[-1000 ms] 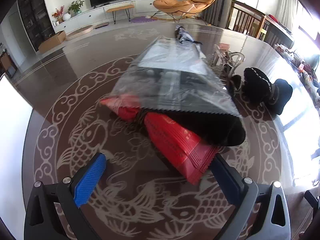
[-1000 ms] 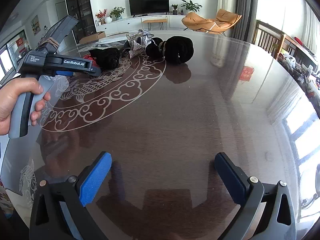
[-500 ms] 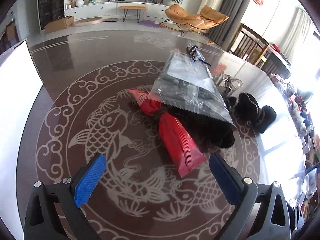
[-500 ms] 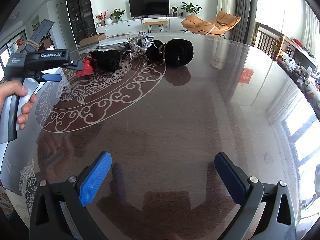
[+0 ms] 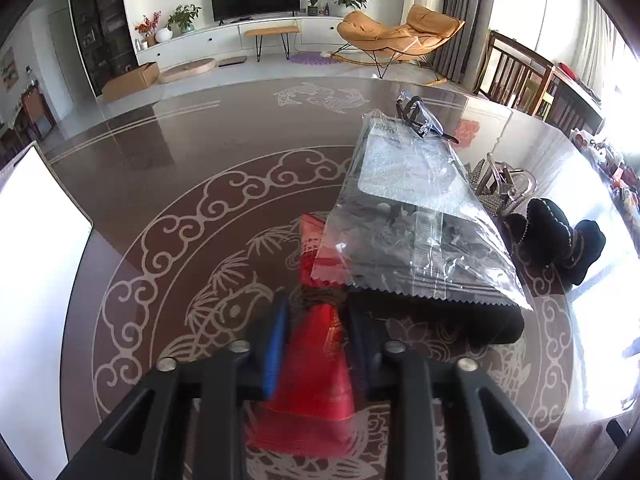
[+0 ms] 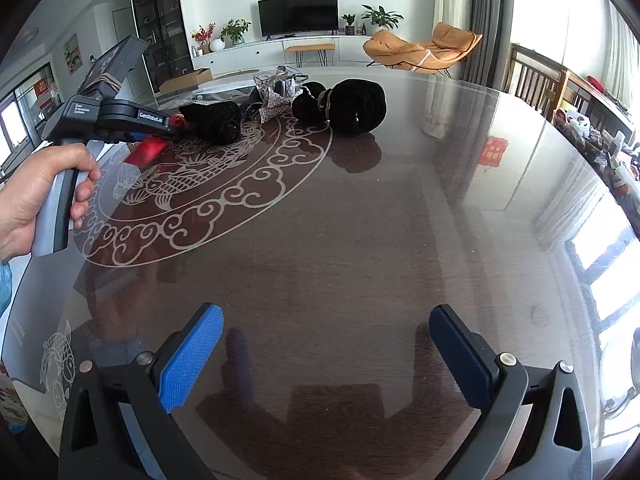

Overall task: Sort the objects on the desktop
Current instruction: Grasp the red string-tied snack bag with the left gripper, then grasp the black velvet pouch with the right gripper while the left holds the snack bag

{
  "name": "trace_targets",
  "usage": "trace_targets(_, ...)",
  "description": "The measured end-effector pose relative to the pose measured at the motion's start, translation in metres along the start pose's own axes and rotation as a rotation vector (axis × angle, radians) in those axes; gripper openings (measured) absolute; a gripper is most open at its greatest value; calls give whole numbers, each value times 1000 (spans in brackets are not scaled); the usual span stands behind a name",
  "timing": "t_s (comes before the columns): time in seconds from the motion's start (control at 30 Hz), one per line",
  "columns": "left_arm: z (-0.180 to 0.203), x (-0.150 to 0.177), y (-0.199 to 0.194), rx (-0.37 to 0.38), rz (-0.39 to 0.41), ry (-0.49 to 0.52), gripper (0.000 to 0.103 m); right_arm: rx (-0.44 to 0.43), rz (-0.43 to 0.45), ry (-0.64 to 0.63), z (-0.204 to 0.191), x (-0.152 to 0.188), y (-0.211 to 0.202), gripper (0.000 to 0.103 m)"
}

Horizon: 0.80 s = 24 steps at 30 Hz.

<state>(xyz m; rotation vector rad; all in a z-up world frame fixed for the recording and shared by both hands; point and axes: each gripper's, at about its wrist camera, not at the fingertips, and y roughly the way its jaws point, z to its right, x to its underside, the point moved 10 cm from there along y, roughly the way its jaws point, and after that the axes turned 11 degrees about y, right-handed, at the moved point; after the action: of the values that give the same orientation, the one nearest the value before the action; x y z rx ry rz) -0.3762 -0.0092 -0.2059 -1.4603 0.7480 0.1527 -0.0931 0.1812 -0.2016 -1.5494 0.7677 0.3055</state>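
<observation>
A red snack packet [image 5: 316, 384] lies on the patterned table, its far end tucked under a clear plastic bag [image 5: 416, 216] with dark contents. My left gripper [image 5: 316, 320] is closing its jaws on the packet, and the pads press its sides. In the right wrist view a hand [image 6: 36, 200] holds that gripper [image 6: 120, 116] over the red packet [image 6: 146, 152]. My right gripper [image 6: 326, 344] stands open above bare table with nothing between its fingers.
A black roll [image 5: 492, 324] lies under the bag's near edge. Glasses [image 5: 420, 120] sit at its far end. A silver beaded item [image 5: 496, 184] and black plush pieces [image 5: 560, 236] lie to the right. A white panel [image 5: 36, 280] borders the left.
My left gripper moved in over the red packet and its jaws went from wide open to closed on it. The right gripper has not moved.
</observation>
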Motion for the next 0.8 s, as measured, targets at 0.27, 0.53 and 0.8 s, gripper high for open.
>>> trace_targets(0.27, -1, 65, -41, 53, 1, 39, 21, -2, -8, 4, 0, 1, 0, 103)
trace_targets(0.53, 13, 135, -87, 43, 37, 113, 43, 18, -21, -3, 0, 2, 3, 103)
trace_targets(0.8, 7, 128, -78, -7, 37, 79, 92, 37, -31, -21, 0, 4, 6, 103)
